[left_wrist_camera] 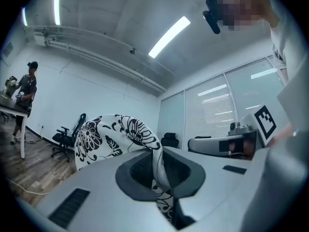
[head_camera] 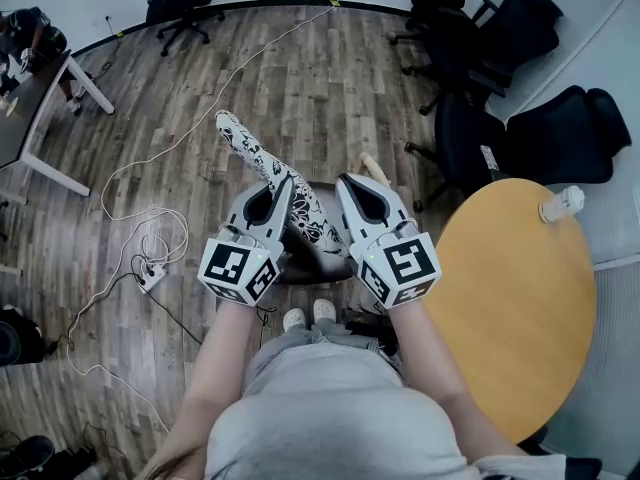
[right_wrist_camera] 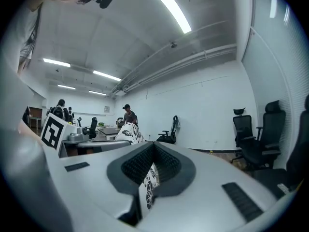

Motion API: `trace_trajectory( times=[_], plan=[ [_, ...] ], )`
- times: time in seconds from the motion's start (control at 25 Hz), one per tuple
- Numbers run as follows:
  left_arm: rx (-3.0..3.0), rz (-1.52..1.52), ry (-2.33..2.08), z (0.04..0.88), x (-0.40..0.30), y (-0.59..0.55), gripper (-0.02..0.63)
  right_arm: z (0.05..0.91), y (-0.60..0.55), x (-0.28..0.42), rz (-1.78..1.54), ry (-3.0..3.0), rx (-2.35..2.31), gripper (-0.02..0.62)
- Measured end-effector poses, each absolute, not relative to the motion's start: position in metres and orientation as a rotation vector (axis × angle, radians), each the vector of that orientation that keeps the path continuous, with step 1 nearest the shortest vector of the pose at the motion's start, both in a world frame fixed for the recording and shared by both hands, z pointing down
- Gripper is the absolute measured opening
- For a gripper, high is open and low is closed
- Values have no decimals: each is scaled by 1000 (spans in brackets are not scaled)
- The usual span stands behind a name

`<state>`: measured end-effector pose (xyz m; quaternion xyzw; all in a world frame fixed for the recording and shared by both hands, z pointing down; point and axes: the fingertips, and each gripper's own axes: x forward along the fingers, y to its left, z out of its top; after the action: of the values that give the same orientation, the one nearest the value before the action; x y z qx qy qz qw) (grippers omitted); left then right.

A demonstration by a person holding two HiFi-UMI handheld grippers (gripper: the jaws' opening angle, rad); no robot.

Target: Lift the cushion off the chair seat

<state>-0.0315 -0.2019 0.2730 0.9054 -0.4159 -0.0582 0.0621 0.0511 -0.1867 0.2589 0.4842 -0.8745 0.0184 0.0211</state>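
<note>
Left hand-held gripper [head_camera: 268, 200] and right hand-held gripper [head_camera: 362, 196] each clamp an edge of the floral cushion [head_camera: 255, 158], held above the chair [head_camera: 312, 263] seat. Below is wood floor [head_camera: 250, 68]. A bottle [head_camera: 560, 205] sits on the round desk [head_camera: 520, 308].

**Three cameras around the cushion [head_camera: 265, 163]: one high above it, two close at its sides.**
The head camera looked steeply down on the cushion from above, from far enough to show the wooden floor [head_camera: 330, 78] around it and the round table [head_camera: 520, 298] on its right. The camera on the left gripper [head_camera: 281, 182] sat very close at the cushion's left side and looked level along the jaws. The one on the right gripper [head_camera: 349, 181] did the same from the right side. All three views shared the cushion, and each gripper view also showed the other gripper's marker cube [left_wrist_camera: 264, 121] beside it.
</note>
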Motion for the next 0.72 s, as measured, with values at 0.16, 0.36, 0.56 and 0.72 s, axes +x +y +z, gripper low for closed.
trace_trajectory(
  times=[0.16, 0.36, 0.56, 0.72],
  plan=[
    [2787, -186, -1319, 264, -28, -198, 15, 249, -180, 48, -36, -2720, 1528, 25],
    [2836, -189, -1370, 255, -30, -189, 14, 240, -171, 38, -128, -2727, 1568, 25],
    [2875, -176, -1413, 250, -28, -184, 15, 237, -166, 34, -150, -2728, 1580, 25],
    [2883, -182, -1416, 248, -30, -182, 14, 239, -164, 32, -161, -2696, 1604, 25]
  ],
)
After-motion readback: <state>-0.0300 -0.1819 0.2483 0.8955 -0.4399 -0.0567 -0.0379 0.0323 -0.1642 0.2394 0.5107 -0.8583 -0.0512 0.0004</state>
